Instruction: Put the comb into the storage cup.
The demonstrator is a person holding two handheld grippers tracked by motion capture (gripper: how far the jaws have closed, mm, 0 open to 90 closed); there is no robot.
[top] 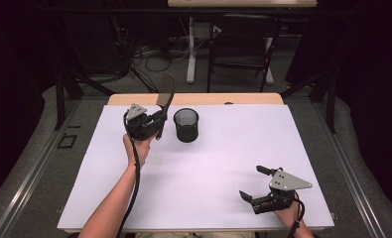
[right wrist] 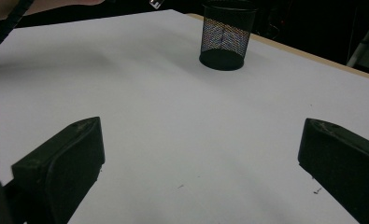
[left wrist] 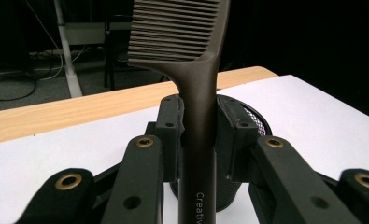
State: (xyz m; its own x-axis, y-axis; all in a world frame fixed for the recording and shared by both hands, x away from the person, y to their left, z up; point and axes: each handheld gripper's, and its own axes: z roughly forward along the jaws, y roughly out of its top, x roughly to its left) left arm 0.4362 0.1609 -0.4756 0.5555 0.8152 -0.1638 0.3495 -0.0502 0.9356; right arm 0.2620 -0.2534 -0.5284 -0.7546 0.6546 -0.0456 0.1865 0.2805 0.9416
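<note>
A dark brown comb [left wrist: 196, 84] stands upright in my left gripper [left wrist: 198, 116], whose jaws are shut on its handle; the teeth point up. In the high view the left gripper [top: 159, 121] holds the comb [top: 165, 101] just left of a black mesh cup [top: 186, 125]. The mesh cup [left wrist: 247, 135] sits right behind the jaws in the left gripper view. My right gripper [top: 255, 182] rests low near the table's front right, jaws wide apart with nothing between them. From the right gripper view the mesh cup [right wrist: 228, 35] stands far ahead on the white sheet.
A white sheet [top: 208, 163] covers most of the wooden table [top: 198, 98]. Behind the table stand a chair [top: 243, 44] and a desk leg [top: 191, 49], with cables on the floor. Black curtains hang at both sides.
</note>
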